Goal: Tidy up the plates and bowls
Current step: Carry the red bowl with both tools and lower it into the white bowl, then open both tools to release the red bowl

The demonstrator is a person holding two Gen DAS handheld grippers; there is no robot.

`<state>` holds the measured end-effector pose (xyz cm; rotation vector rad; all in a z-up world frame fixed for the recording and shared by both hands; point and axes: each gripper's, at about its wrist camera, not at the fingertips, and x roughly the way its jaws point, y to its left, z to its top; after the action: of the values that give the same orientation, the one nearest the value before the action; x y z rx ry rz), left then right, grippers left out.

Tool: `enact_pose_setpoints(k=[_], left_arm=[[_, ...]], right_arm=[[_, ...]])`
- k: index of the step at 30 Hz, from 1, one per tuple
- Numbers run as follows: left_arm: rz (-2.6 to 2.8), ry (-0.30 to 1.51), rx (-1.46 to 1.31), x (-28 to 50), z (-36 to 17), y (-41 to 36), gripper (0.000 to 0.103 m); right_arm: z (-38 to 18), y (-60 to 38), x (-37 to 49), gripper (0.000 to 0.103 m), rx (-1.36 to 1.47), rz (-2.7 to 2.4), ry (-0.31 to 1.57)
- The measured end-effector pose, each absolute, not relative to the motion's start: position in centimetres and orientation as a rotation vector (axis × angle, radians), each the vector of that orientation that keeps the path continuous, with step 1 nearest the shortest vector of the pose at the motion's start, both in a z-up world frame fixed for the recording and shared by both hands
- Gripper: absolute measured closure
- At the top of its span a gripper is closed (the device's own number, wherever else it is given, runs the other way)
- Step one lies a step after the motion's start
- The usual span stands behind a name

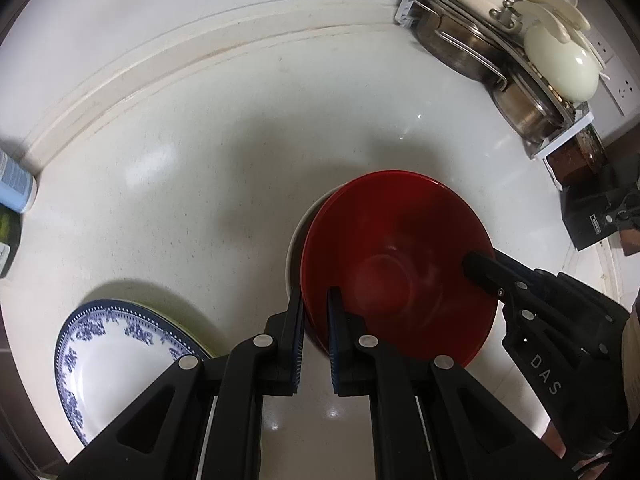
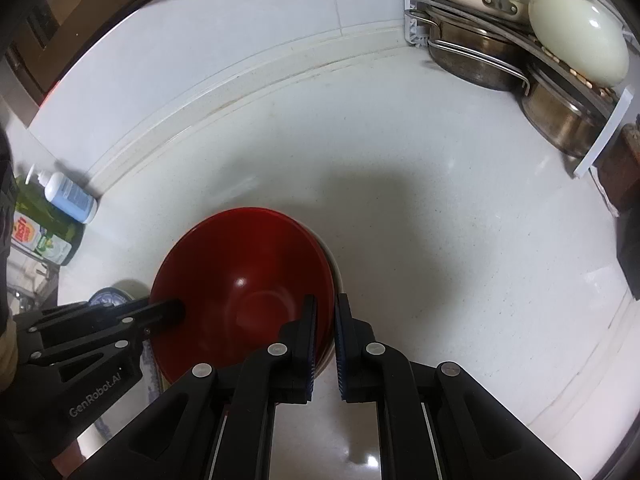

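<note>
A red bowl rests nested in a white bowl on the pale counter. My left gripper is shut on the red bowl's left rim, one finger inside and one outside. My right gripper is shut on the opposite rim in the same way. Each gripper shows in the other's view: the right gripper reaches in from the right, the left gripper from the left. A blue-patterned white plate lies on the counter left of the bowls.
A rack with steel pots and cream lids fills the back right corner. A blue-labelled bottle and a green bottle stand at the left wall. A dark box sits at the right.
</note>
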<state>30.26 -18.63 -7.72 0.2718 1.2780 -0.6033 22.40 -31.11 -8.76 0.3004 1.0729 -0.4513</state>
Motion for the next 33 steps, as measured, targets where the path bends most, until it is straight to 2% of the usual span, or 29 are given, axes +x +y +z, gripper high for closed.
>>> enact_pose_setpoints(k=[2,4,6,10,12,15,19,26,27,33], left_arm=[[-0.603,1.271,0.281,30.2,-7.7,-18.7,0.088],[-0.591,1.246,0.300,30.2,-7.4,-18.7,0.077],[-0.578,1.217,0.310,30.2,-6.9,-18.6,0.057],[-0.581,1.170,0.299,30.2,-5.5,-17.7,0.054],[-0.583,1.154,0.285,30.2,-5.0,-17.3,0.049],[-0.584,1.146,0.285,30.4,-4.6,-16.8,0.048],[-0.579,1.177,0.259,30.7,-4.9,-16.4,0.048],[-0.590,1.277,0.249,31.4,-7.3,-16.9,0.049],[-0.587,1.292,0.248,31.5,-7.6,-17.0,0.053],[-0.600,1.366,0.222,31.9,-9.6,-17.6,0.057]], right_arm=[[-8.8,-31.1,22.4,0.093,0.290,-0.450,1.072],[-8.8,-30.9,22.3,0.093,0.277,-0.458,1.070],[-8.8,-31.0,22.3,0.092,0.281,-0.440,1.065],[-8.6,-31.0,22.0,0.092,0.294,-0.448,1.045],[-8.2,-31.0,21.8,0.091,0.322,-0.445,1.027],[-7.6,-31.0,21.5,0.086,0.361,-0.436,0.998],[-7.1,-30.5,21.4,0.062,0.375,-0.439,0.957],[-8.8,-31.1,21.6,0.061,0.474,-0.458,0.975],[-9.1,-31.2,21.6,0.061,0.485,-0.457,0.983],[-10.6,-32.1,21.6,0.061,0.523,-0.473,1.024]])
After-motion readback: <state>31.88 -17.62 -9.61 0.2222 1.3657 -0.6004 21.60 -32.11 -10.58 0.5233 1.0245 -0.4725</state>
